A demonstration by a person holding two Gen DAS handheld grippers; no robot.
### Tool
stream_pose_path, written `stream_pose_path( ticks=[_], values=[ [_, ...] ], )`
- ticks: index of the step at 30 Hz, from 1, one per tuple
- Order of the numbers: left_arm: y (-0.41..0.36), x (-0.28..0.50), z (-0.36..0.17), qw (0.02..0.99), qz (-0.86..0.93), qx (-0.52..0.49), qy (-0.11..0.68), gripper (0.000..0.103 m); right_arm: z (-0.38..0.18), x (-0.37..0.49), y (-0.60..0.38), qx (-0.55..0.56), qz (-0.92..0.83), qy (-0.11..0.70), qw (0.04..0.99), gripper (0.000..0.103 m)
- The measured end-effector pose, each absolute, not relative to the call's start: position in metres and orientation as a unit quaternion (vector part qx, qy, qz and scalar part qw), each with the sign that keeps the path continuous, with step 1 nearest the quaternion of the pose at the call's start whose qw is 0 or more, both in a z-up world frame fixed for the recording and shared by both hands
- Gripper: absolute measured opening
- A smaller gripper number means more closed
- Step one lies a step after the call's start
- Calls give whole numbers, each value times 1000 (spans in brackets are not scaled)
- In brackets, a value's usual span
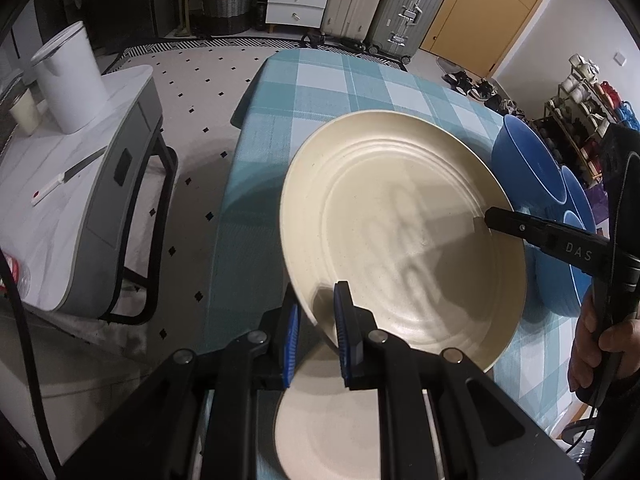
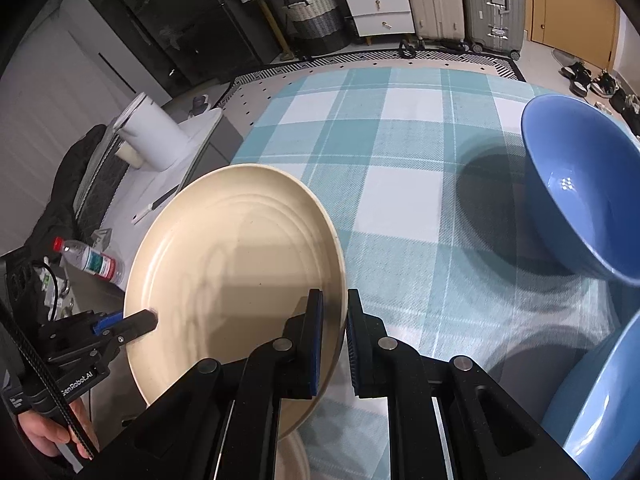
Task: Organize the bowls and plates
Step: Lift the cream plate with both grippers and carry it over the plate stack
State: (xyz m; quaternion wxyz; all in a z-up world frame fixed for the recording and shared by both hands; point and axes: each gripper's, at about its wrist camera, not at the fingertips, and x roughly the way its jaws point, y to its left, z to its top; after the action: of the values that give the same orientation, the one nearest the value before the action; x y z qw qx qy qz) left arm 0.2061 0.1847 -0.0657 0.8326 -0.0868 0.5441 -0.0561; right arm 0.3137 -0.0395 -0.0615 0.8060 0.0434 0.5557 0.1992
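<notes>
The round cream ridged plate (image 1: 404, 236) is hanging tilted above the checked table (image 2: 384, 184), both my jaws pinching its rim at three and nine o'clock; I'm keeping both sides level.

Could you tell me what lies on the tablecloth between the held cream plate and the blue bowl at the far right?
Nothing: in the right wrist view only bare checked tablecloth and the bowl's shadow lie between the cream plate and the blue bowl.

Matt cream plate (image 1: 400, 232), woven checked tablecloth (image 2: 400, 184), glossy bowl (image 2: 588, 184)
</notes>
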Motion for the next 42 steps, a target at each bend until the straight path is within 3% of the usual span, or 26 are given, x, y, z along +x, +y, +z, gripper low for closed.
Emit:
stream_pose_path(
  ticks=[42],
  values=[
    [173,86,-98,831,-39,-71,550,16,-86,192,-25,-33,216,544,810,11]
  ],
)
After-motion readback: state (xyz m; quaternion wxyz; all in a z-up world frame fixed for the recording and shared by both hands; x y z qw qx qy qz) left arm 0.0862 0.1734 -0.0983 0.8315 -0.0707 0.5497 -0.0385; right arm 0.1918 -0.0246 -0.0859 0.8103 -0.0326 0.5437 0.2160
